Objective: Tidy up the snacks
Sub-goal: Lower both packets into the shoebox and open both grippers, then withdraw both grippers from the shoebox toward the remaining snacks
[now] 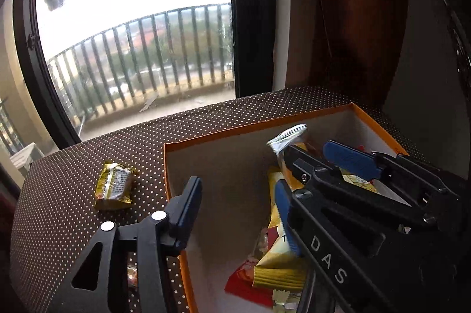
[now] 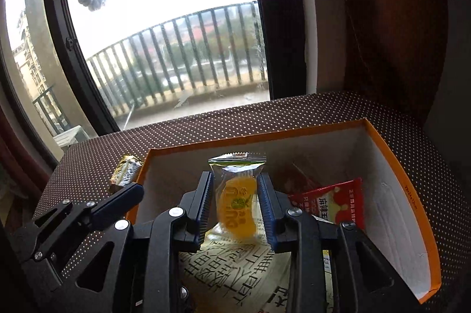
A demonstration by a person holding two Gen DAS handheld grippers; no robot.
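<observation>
An orange-rimmed cardboard box (image 1: 235,133) (image 2: 265,133) stands on a brown dotted tablecloth. My left gripper (image 1: 237,186) is open over the box's left part. A yellow packet (image 1: 279,242) leans beside its right finger, and no pad presses on it. My right gripper (image 2: 235,177) (image 1: 309,148) hangs over the box with a clear packet of an orange snack (image 2: 235,201) upright between its pads. The pads stand apart from the snack and only the wrapper's edges brush them. A red packet (image 2: 332,198) and a printed packet (image 2: 235,268) lie in the box.
A gold-wrapped snack (image 1: 114,186) (image 2: 125,171) lies on the dotted cloth (image 1: 88,154) just left of the box. Behind the table is a large window (image 1: 132,33) with a balcony railing. A dark curtain (image 1: 353,18) hangs at the right.
</observation>
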